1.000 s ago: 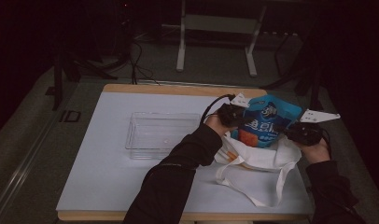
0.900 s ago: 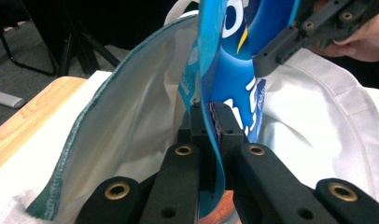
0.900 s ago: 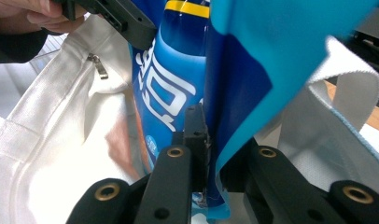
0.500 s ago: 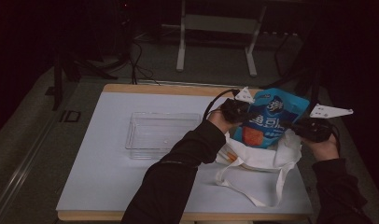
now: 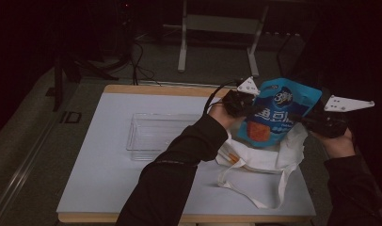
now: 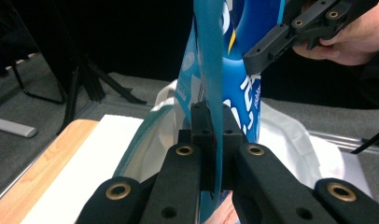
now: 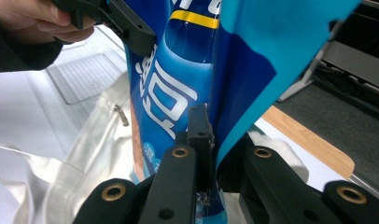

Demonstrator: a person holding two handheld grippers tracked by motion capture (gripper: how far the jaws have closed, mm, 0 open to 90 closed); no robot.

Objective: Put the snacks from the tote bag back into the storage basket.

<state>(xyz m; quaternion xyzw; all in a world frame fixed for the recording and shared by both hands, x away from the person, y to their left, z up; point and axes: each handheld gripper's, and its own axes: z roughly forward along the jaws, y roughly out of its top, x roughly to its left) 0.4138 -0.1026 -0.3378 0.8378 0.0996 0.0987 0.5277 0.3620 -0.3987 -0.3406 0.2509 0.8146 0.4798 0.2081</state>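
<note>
A blue snack bag with white lettering hangs upright above a white cloth tote bag at the table's right side. My left gripper is shut on the bag's left edge, and my right gripper is shut on its right edge. In the left gripper view the jaws pinch the bag's thin edge, with the right gripper farther off at the upper right. In the right gripper view the jaws clamp the bag's edge, and the left gripper holds the far side.
A clear plastic tray sits on the white table top to the left of the tote bag, and it shows in the right gripper view. The tote's handle loops lie toward the front edge. Stands and cables are on the floor behind the table.
Both grippers have risen together, lifting the blue snack bag higher above the tote bag. The tray and tote have stayed in place.
</note>
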